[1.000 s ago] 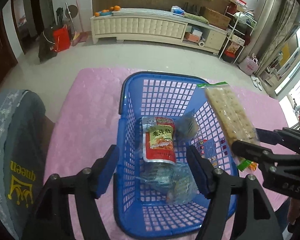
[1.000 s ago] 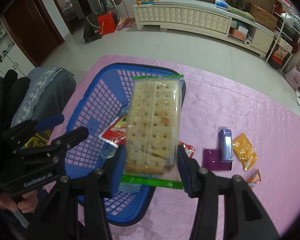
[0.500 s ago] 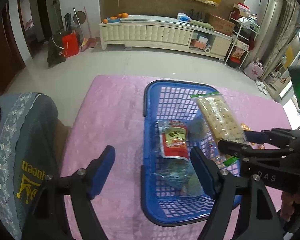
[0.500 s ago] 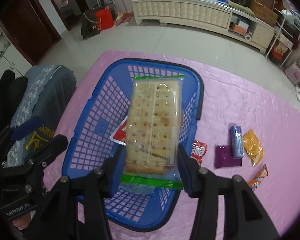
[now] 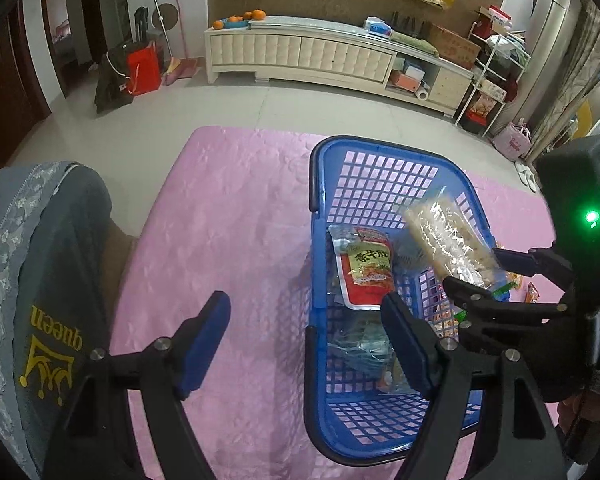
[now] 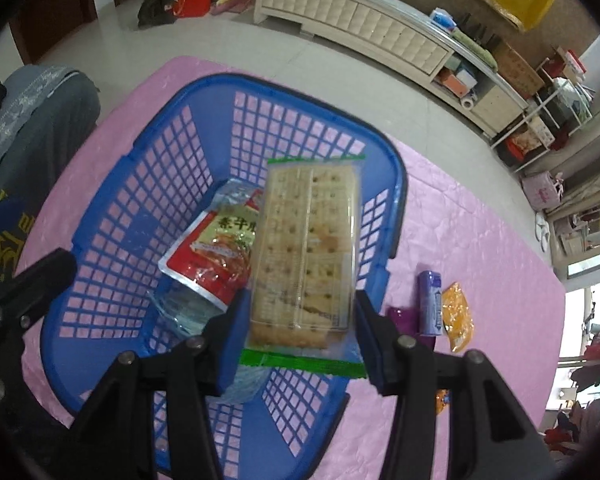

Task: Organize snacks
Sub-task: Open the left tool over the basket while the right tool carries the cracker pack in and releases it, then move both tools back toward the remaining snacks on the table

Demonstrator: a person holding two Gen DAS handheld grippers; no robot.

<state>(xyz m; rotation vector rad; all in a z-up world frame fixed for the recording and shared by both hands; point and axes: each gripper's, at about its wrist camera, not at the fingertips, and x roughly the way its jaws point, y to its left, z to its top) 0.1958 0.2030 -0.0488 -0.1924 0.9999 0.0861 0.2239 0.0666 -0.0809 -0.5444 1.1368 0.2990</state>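
A blue plastic basket [image 5: 320, 360] [image 6: 140, 184] stands on the pink tablecloth [image 5: 228, 216]. In it lie a red snack pouch [image 5: 366, 268] [image 6: 216, 248] and clear wrapped packets [image 5: 360, 348]. My right gripper [image 6: 300, 328] is shut on a long clear cracker pack [image 6: 306, 248] and holds it tilted over the basket's right side; the pack also shows in the left wrist view [image 5: 448, 240]. My left gripper [image 5: 306, 332] is open and empty, above the basket's left wall.
Loose snacks lie on the cloth right of the basket: a purple packet [image 6: 404, 318], a blue tube [image 6: 430, 300], an orange bag [image 6: 458, 316]. A grey chair back [image 5: 40, 300] stands at the left. A white cabinet [image 5: 320, 56] stands across the floor.
The right gripper has carried the cracker pack lower and further over the basket. The left gripper has drawn back to the left, away from the basket.
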